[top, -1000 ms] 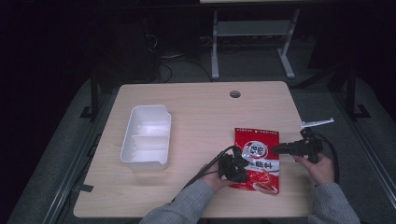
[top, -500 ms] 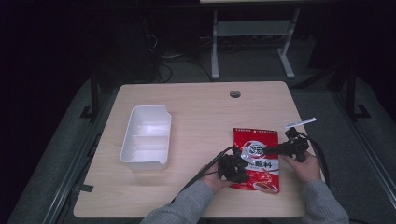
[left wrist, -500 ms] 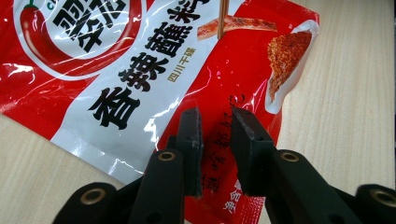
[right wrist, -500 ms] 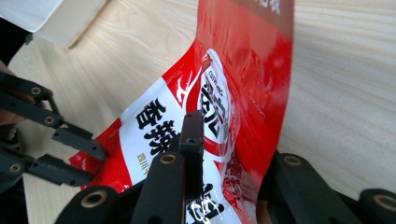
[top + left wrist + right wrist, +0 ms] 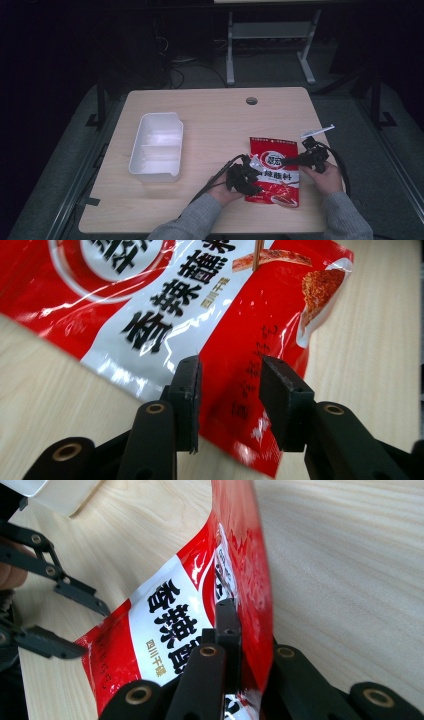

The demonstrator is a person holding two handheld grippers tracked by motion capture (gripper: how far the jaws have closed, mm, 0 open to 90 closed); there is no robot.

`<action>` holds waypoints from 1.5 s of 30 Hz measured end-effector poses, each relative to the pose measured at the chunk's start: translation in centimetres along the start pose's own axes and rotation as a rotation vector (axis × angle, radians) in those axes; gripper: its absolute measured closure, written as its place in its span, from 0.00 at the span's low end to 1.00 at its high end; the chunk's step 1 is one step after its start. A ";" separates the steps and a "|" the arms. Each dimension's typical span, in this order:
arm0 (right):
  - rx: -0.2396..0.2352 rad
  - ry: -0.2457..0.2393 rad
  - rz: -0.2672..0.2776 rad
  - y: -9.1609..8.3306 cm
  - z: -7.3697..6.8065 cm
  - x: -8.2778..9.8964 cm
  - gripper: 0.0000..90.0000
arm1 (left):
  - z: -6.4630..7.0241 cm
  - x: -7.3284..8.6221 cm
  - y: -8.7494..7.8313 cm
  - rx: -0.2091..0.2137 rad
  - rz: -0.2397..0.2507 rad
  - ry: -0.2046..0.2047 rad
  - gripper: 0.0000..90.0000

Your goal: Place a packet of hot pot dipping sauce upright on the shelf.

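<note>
red packet (image 5: 274, 171) — right gripper (image 5: 240, 645) clamps its edge, left gripper (image 5: 227, 400) jaws apart over it

A light wooden desk (image 5: 210, 115) with a round cable hole (image 5: 251, 101) is standing on grey flooring (image 5: 65, 165). Beyond it, a pale metal frame (image 5: 270, 50) is sitting in a dark room.

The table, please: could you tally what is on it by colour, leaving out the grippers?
Red: 1, the packet
White: 1, the tray
Total: 2
</note>
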State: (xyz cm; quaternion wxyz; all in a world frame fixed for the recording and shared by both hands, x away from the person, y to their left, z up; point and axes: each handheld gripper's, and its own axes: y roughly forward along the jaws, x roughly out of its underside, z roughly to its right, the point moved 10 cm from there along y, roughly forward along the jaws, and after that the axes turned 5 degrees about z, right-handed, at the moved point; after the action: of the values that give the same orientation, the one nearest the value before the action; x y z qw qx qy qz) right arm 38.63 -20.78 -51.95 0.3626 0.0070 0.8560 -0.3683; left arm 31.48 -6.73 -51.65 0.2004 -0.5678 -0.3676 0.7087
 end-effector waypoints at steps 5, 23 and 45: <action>0.006 0.001 0.005 -0.7 -0.3 -0.1 0.99 | -0.1 0.6 -1.6 -0.007 0.036 0.006 0.63; 0.011 -0.036 0.049 -3.4 -3.1 -2.6 0.99 | 0.5 3.8 -6.2 -0.031 0.122 0.012 0.55; -0.065 -0.079 0.125 -5.1 -7.5 -5.9 1.00 | 0.1 7.5 -9.2 -0.079 0.161 -0.012 0.53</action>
State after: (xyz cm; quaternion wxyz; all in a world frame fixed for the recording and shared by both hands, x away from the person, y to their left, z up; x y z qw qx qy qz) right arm 36.96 -18.20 -41.59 0.4184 0.0342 0.8504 -0.3172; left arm 28.08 4.47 -49.75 0.1178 -0.5989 -0.3496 0.7108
